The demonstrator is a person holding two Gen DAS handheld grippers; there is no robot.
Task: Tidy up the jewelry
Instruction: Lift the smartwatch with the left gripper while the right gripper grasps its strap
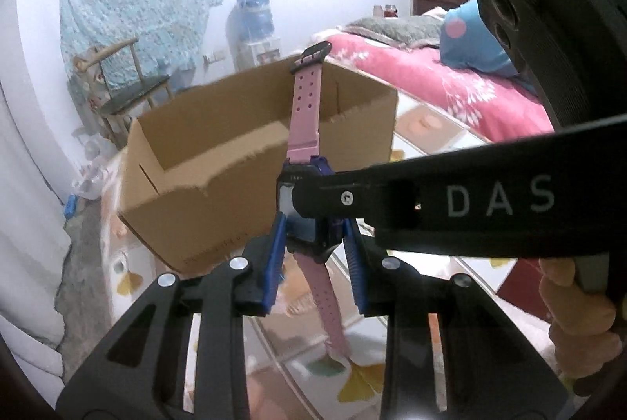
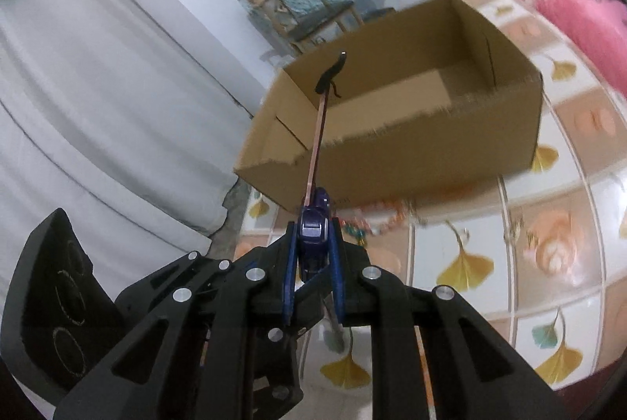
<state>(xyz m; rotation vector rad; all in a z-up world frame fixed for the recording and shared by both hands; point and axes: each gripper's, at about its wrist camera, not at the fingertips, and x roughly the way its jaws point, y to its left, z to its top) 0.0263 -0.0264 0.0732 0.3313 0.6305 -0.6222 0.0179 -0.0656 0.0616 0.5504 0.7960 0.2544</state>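
Note:
A watch [image 1: 303,114] with a pink strap and a dark purple case hangs in the air in front of an open cardboard box [image 1: 219,153]. My left gripper [image 1: 313,235] has its blue pads against both sides of the case, shut on it. The right gripper's black finger [image 1: 392,196] reaches in from the right across the watch face. In the right wrist view the watch [image 2: 312,224] shows edge-on, pinched between the pads of my right gripper [image 2: 313,243], strap pointing up toward the box [image 2: 411,153]. The box's inside looks bare.
Beaded jewelry [image 2: 376,220] lies on the tiled floor [image 2: 462,263] by the box's near wall. A bed with a pink cover [image 1: 431,75] stands at the right, a wooden chair [image 1: 125,82] behind the box, white fabric [image 2: 98,106] at the left. A hand [image 1: 576,310] grips the right handle.

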